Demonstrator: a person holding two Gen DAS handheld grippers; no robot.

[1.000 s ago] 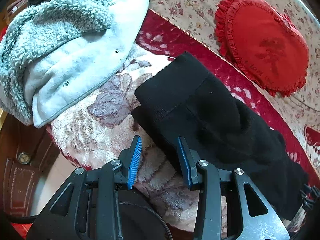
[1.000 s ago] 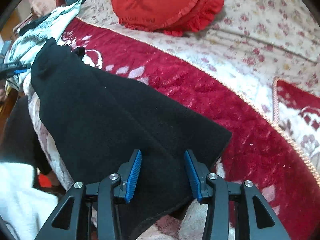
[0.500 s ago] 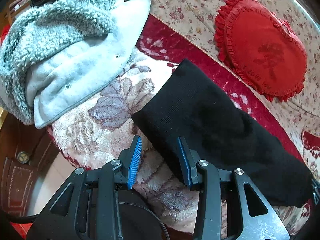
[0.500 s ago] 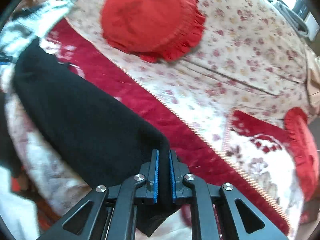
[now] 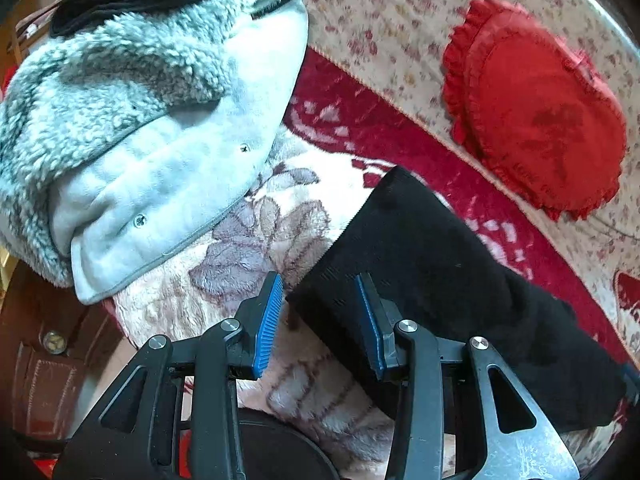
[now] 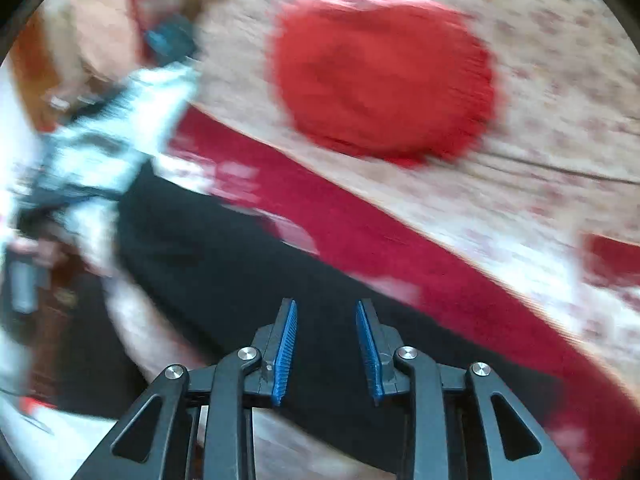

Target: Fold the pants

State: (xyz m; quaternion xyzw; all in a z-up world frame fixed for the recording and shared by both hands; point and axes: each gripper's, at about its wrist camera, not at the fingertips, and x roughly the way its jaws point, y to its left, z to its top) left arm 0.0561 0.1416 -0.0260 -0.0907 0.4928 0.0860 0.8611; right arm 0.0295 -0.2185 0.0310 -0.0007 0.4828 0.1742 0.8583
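Observation:
The black pants [image 5: 432, 276] lie as a long folded strip on a plush red and cream floral blanket [image 5: 256, 240]. My left gripper [image 5: 320, 280] is open, its blue pads on either side of the near corner of the pants' left end. In the blurred right wrist view the pants [image 6: 224, 264] stretch away to the left. My right gripper [image 6: 326, 308] is open just above the right end of the pants, holding nothing.
A grey-white fleece jacket [image 5: 132, 120] lies bunched on the left of the blanket. A red heart-shaped cushion [image 5: 540, 112] rests on the floral bedspread [image 5: 380, 12] behind; it also shows in the right wrist view [image 6: 380, 72]. Wooden furniture [image 5: 36, 348] stands at lower left.
My right gripper, shut on the pants' end half a second ago, has opened and let go. The pants now lie flatter and longer. My left gripper stayed open near the pants' left end.

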